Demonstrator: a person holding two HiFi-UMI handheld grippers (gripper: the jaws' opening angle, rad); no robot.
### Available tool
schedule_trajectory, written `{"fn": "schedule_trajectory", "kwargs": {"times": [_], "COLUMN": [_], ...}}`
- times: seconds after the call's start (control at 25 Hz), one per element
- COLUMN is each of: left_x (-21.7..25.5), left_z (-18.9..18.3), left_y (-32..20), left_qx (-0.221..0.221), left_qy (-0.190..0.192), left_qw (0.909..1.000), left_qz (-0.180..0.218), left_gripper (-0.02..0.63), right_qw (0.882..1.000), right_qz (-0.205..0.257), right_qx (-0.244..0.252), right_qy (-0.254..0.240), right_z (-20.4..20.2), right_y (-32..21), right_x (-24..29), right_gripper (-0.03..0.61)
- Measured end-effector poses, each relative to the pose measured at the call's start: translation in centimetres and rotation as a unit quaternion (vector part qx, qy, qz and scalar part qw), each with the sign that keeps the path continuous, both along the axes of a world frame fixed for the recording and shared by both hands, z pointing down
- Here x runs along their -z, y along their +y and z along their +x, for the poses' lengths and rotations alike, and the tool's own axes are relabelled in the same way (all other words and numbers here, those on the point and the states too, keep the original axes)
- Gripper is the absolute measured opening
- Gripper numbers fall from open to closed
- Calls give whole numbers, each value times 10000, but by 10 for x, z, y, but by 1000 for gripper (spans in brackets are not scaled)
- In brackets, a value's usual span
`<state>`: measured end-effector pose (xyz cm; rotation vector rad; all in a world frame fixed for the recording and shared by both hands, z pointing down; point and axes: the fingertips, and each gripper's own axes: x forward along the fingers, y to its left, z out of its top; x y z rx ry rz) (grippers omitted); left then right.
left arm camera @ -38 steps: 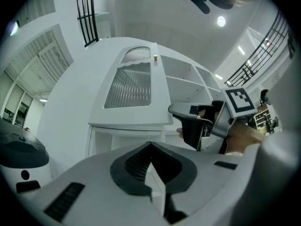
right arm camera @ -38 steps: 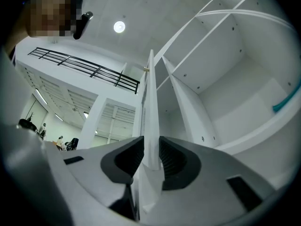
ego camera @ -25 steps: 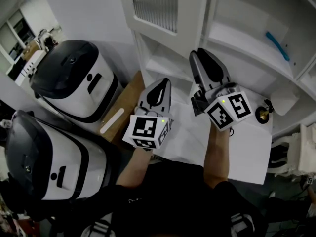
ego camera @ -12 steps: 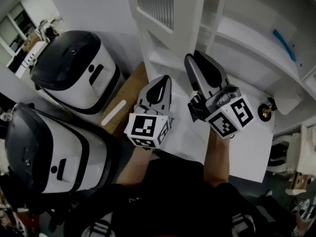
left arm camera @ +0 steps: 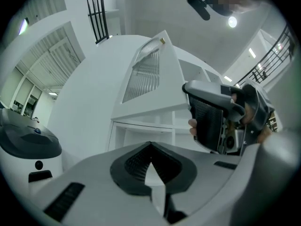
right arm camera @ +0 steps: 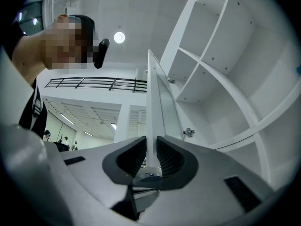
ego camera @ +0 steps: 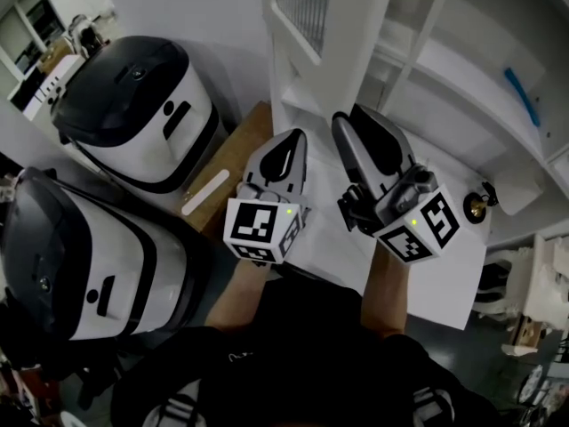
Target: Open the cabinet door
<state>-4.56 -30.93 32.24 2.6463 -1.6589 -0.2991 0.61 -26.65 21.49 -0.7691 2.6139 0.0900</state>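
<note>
The cabinet door (ego camera: pixel 307 12) was found swung open at the left front of the white cabinet (ego camera: pixel 444 69), with its ribbed panel turned outward. One edge of the door was clamped between the jaws of the right gripper (right arm camera: pixel 150 147). These jaws had just been closing, and their pads were pressed against both faces of the thin white panel. In the head view this gripper was held just below the door, in front of the cabinet's open shelves. The left gripper (left arm camera: pixel 150 147) was held just left of the right one and apart from the door. Its jaws were brought together at the tips, and nothing was caught between them. Inside the cabinet, a blue object (ego camera: pixel 522 96) was seen lying on a shelf toward the right. To the left of the cabinet a wooden table (ego camera: pixel 236 163) was seen, with a pale flat strip (ego camera: pixel 204 205) laid on it. Further left of the cabinet, two white-and-black appliances (ego camera: pixel 133 114) were stood, one nearer the cabinet than the other.
</note>
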Motion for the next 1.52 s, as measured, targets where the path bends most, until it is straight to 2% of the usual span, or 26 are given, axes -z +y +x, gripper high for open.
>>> {"fn": "schedule_trajectory", "kwargs": {"times": [0.12,0.52,0.84,1.2,1.44,1.52], "left_x": [2,6,7,4,1,1], "left_z": [-11,-62,-113,-161,-179,-184], "left_y": [-1,-2,5,19,27,29], "left_qx": [6,205,510,596,392,301], "left_qy": [20,101,125,95,63,45], "left_qw": [10000,9997,9986,9982,9992,9995], "left_qz": [13,11,-29,-30,-68,-68], "left_gripper": [11,11,11,11,11,11], "right_qw": [9998,9963,9941,9959,9988,9999], "right_qz": [37,219,318,379,268,81], "right_qx": [181,791,996,805,411,89], "right_qy": [-55,258,301,191,60,53], "right_z": [-11,-70,-118,-170,-197,-202], "right_y": [5,23,25,20,15,8], "right_x": [0,1,1,-3,-7,-14], "right_gripper": [84,84,71,66,69,67]}}
